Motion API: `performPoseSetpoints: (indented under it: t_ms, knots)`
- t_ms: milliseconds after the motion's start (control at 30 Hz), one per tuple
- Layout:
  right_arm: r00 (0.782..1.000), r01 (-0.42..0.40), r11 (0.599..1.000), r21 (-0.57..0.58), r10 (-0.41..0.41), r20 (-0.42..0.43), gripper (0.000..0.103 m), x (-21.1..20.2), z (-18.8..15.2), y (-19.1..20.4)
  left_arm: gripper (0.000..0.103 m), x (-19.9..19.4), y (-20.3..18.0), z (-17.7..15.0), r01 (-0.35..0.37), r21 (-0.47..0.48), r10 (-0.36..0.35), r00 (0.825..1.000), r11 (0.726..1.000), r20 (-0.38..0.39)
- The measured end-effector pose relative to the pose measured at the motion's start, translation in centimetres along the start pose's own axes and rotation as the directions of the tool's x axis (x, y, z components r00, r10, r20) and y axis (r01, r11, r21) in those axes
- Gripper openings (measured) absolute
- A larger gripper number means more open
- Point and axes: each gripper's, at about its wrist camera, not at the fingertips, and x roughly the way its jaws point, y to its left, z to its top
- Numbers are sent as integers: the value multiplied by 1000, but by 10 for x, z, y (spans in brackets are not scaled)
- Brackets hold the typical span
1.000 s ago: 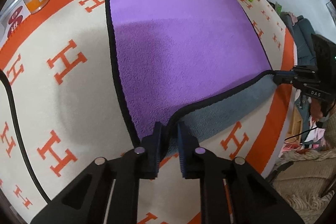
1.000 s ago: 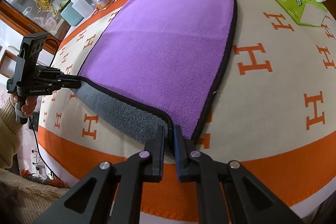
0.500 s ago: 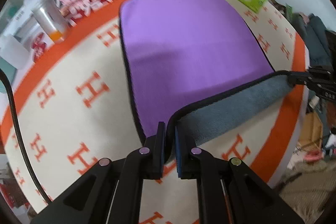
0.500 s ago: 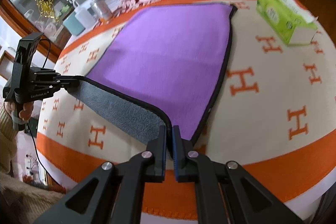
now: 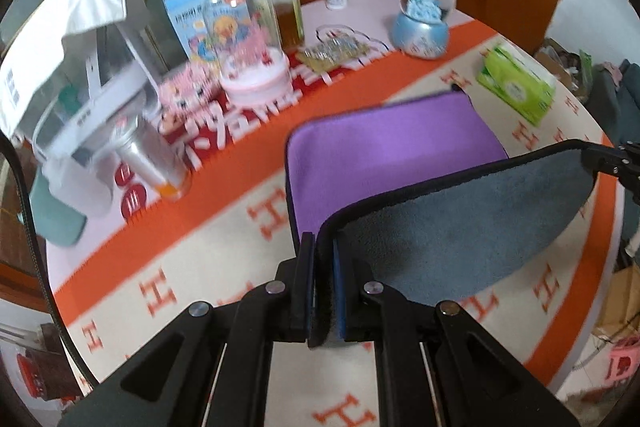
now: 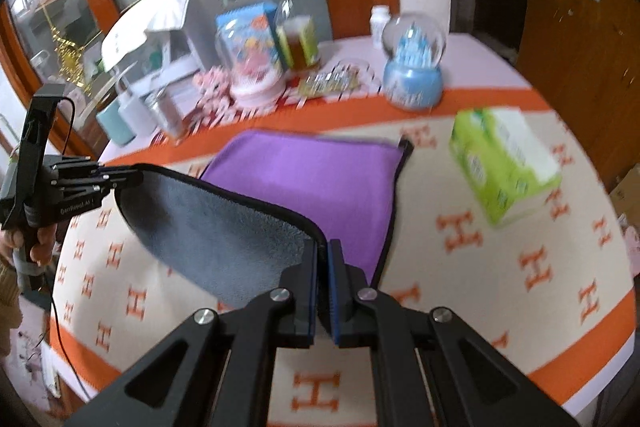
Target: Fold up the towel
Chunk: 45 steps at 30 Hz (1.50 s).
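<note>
The towel, purple on top (image 5: 384, 143) and grey underneath (image 5: 460, 231), lies on the round table with its near edge lifted off the cloth. My left gripper (image 5: 323, 267) is shut on the towel's near left corner. My right gripper (image 6: 323, 267) is shut on the near right corner. The raised edge hangs stretched between them, grey side (image 6: 224, 227) facing me, over the purple half (image 6: 320, 179) that lies flat. The right gripper shows at the right edge of the left wrist view (image 5: 616, 163); the left gripper shows at the left of the right wrist view (image 6: 80, 183).
The table has an orange and cream H-patterned cloth (image 5: 208, 247). A green tissue pack (image 6: 504, 167) lies right of the towel. A blue snow globe (image 6: 414, 67), a pink domed toy (image 5: 252, 59), a bottle, a metal can (image 5: 152, 163) and boxes crowd the far side.
Both grippers have lifted the towel's near edge high off the table and carried it forward toward the far side. Much more grey underside shows and less purple is in view.
</note>
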Motion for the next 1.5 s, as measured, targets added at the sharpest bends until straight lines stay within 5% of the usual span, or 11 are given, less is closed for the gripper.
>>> performPoseSetpoints:
  t_ms: [400,767,833,900,1000,1100,1500]
  knots:
    - [996,87,994,72,-88,16,5,71,62,-32,6,71,17,82,-107,-57,108,994,993,25]
    - [988,142,980,141,-132,-75,5,150,67,-59,10,157,9,94,-186,-62,182,981,981,-68]
    - [982,178,976,125,-168,-91,10,157,65,-59,20,168,8,93,-207,-57,201,976,977,-89]
    - [973,219,970,108,-209,-97,15,159,66,-57,51,173,6,91,-227,-54,221,970,972,-96]
    - [971,233,966,109,-226,-73,25,151,66,-58,74,165,8,90,-257,-81,252,966,963,-62]
    - [977,213,969,123,-209,-47,34,141,67,-58,81,154,17,92,-244,-128,240,970,961,-49]
    - [983,181,978,108,-178,-32,35,103,58,-31,100,101,27,75,-206,-240,204,978,949,-32]
